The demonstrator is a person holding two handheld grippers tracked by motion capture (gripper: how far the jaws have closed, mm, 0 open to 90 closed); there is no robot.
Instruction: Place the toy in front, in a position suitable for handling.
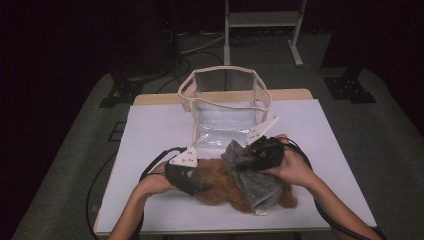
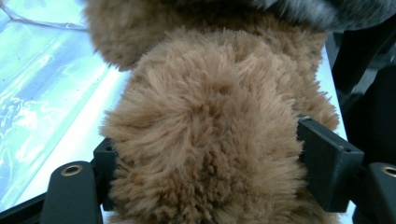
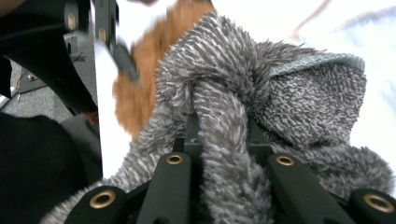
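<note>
A brown fluffy cloth (image 1: 222, 190) lies at the table's near middle, and a grey fleece cloth (image 1: 260, 189) is draped over its right part. My left gripper (image 1: 202, 187) comes in from the left. In the left gripper view the brown fluffy cloth (image 2: 205, 116) bulges between the jaws of the left gripper (image 2: 205, 158), and both pads press into the fur. My right gripper (image 1: 245, 159) sits above the pile, shut on a bunched fold of the grey fleece cloth (image 3: 289, 98), which runs down between the jaws of the right gripper (image 3: 219, 130) in the right gripper view.
A clear plastic bag with cream trim (image 1: 225, 95) stands open at the back middle of the white table (image 1: 155, 130), its clear flap lying toward the pile. Cables trail from both grippers off the near edge. A metal stand (image 1: 260, 20) is on the floor beyond.
</note>
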